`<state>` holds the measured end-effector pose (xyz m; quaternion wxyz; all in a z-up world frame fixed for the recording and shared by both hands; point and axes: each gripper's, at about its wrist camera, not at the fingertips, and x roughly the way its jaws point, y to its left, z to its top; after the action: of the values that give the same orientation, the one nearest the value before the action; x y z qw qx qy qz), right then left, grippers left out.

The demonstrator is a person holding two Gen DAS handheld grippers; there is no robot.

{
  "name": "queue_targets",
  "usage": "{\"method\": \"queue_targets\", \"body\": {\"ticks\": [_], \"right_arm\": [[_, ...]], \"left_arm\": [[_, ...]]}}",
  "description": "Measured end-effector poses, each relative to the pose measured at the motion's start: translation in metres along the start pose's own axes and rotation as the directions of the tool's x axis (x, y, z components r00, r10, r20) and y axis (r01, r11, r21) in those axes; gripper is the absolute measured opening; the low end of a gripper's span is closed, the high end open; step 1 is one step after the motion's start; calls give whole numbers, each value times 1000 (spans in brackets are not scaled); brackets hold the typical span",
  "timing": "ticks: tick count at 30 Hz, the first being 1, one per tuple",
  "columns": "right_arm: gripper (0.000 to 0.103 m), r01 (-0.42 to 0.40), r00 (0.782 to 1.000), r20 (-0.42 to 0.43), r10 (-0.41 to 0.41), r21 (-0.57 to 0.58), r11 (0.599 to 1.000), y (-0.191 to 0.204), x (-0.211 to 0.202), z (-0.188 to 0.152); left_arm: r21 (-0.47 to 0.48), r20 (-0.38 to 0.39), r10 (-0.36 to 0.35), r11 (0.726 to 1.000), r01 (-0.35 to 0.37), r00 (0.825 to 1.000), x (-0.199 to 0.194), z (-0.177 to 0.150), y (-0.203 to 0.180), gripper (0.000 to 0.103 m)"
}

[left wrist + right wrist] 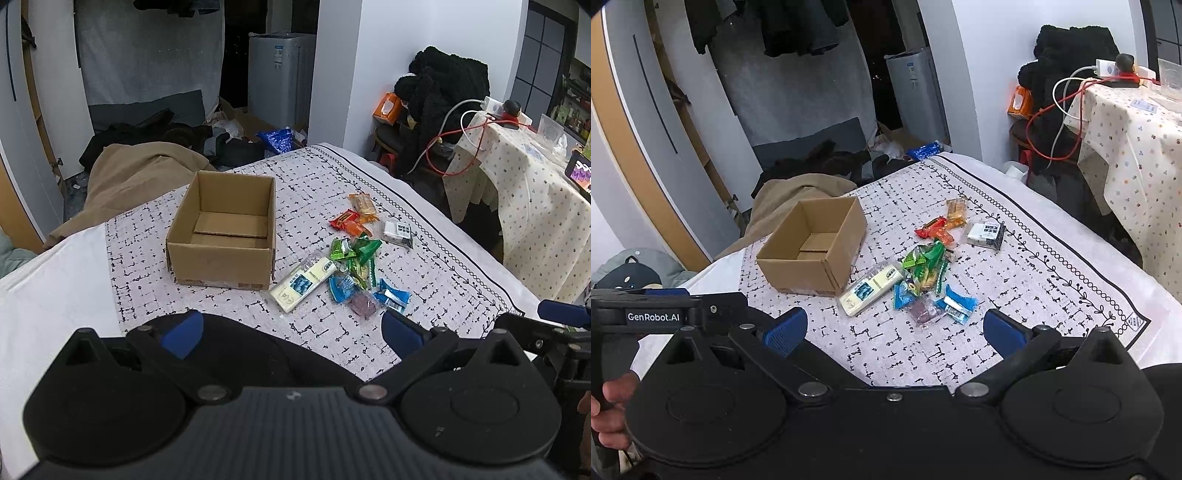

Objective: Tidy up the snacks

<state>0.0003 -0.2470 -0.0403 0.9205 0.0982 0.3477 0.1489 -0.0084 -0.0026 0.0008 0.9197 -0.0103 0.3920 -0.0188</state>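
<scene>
The surface [406, 206] in front of me wears a white cloth printed with black dashes and a leafy border. To its right stands a side table under a spotted cloth [524, 192], carrying a white power strip [1108, 68] with red and white cables hanging off it; a black fuzzy garment [447, 85] is heaped behind that. Beyond the far edge lie a tan blanket [140, 173], dark clothes on the floor and a white appliance [280, 74].

On the surface, the open cardboard box [225, 229] sits left of centre, empty. Just right of it the snacks lie in a loose pile: a long pale-yellow pack [303, 282] nearly touching the box's near corner, green wrappers [354, 251], blue wrappers [391, 295], a purple sweet [364, 306], red and orange packets [351, 221] farther back, and a white-and-black packet [397, 232] off to the right. Their print is too small to read.

Nothing lies between my claws and the pile. My left claw [291, 328] hangs above the near edge, jaws spread wide, gripping nothing. My right claw [894, 328] is likewise released and bare. In the right view the left tool's body reads "GenRobot.AI" [653, 316], and my hand [609, 410] shows under it.
</scene>
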Motion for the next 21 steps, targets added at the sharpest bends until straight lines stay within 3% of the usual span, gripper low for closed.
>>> {"method": "queue_targets", "body": {"ticks": [21], "right_arm": [[103, 4, 1000, -23, -3, 35, 999, -35, 26, 2]], "left_arm": [[-49, -22, 12, 999, -13, 1000, 34, 9, -3, 103]]}}
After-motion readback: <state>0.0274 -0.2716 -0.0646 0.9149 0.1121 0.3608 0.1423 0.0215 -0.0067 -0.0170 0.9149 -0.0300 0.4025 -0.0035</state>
